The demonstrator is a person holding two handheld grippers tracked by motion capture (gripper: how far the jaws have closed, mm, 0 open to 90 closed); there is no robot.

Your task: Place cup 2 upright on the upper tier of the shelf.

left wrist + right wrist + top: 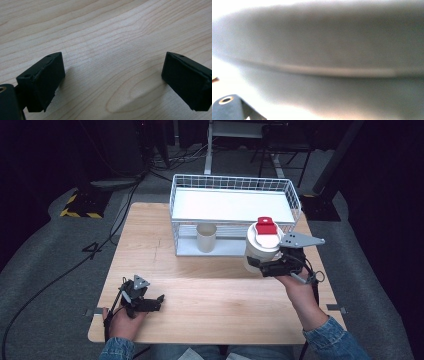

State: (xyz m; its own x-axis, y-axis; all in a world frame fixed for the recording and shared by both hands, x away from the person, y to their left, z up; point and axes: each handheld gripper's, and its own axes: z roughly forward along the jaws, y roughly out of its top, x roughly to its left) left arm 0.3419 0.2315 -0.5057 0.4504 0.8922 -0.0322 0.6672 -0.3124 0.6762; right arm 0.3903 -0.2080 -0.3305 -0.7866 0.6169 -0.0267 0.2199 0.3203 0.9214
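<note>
A white canister with a red-and-white lid (262, 245) is held just above the wooden table (200, 285), in front of the wire basket's right end. My right gripper (265, 265) is shut on the canister's side from the right. In the right gripper view the canister's grey-white wall (324, 62) sits blurred right against the camera. My left gripper (150, 301) rests low at the table's front left, open, with bare wood between its black jaws; the left gripper (112, 80) shows both pads far apart.
A white wire basket (175, 200) with a white upper shelf stands at the table's back. A cream cup (206, 237) stands under that shelf on the lower level. Cables run over the floor at left.
</note>
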